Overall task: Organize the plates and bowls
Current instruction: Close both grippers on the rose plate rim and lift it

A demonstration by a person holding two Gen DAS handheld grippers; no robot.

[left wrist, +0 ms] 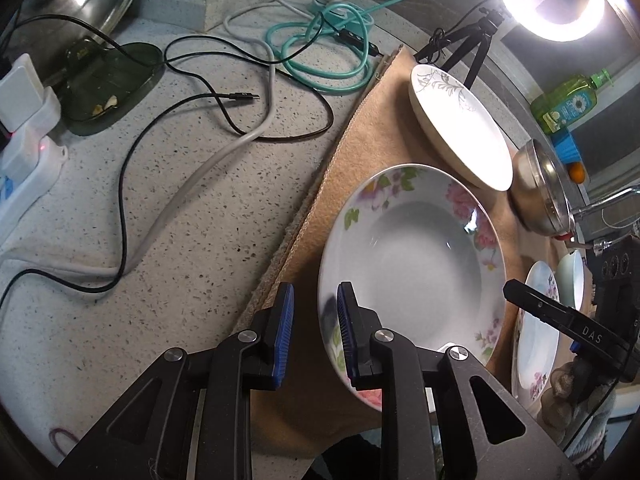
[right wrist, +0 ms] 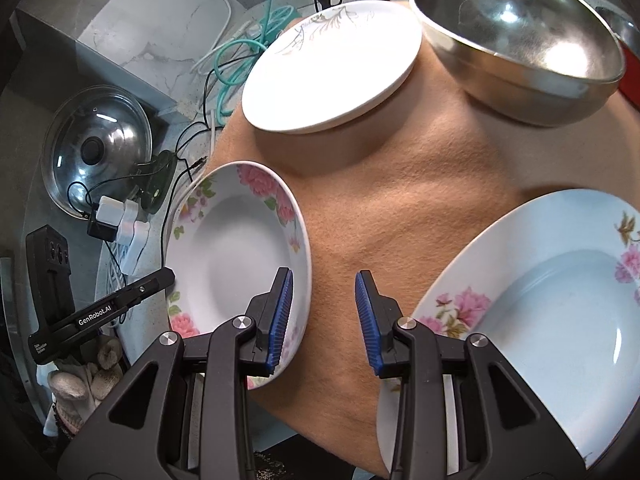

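Risk first: slip or chip at pickup. Left tool (left wrist: 314,334) straddles near-left rim of deep plate (left wrist: 416,252), one pad outside over mat (left wrist: 360,148), other pad inside over plate wall; pads apart w/ visible gap, not pressing yet. Judged step: closing on that rim for a lift, prob. to stack. If clamped w/ little rim between pads, glazed plate could pivot out & drop back onto mat, or clip white plate (left wrist: 460,128) sitting just beyond it.

Right tool (right wrist: 325,320) hovers over bare mat between deep plate at left & big flat plate (right wrist: 540,300) at right; pads apart, nothing between. Left pad overlaps deep plate's near-right rim in view; contact or not, can't tell. Could nudge the plate while left tool closes & spoil the grip.

Task things: all on mat on desk (left wrist: 180,200). Deep plate near-left, flat plate near-right, white plate far centre, steel bowl (right wrist: 520,48) far right. White plate looks to sit very near bowl, so sliding either risks a knock.

Other hazards: cables (left wrist: 240,136) loose on desk left of mat, snag risk if left tool swings wide. Mat soft & rumpled, plates could rock when set down. Two tools close together, clash poss. if both go for same plate.
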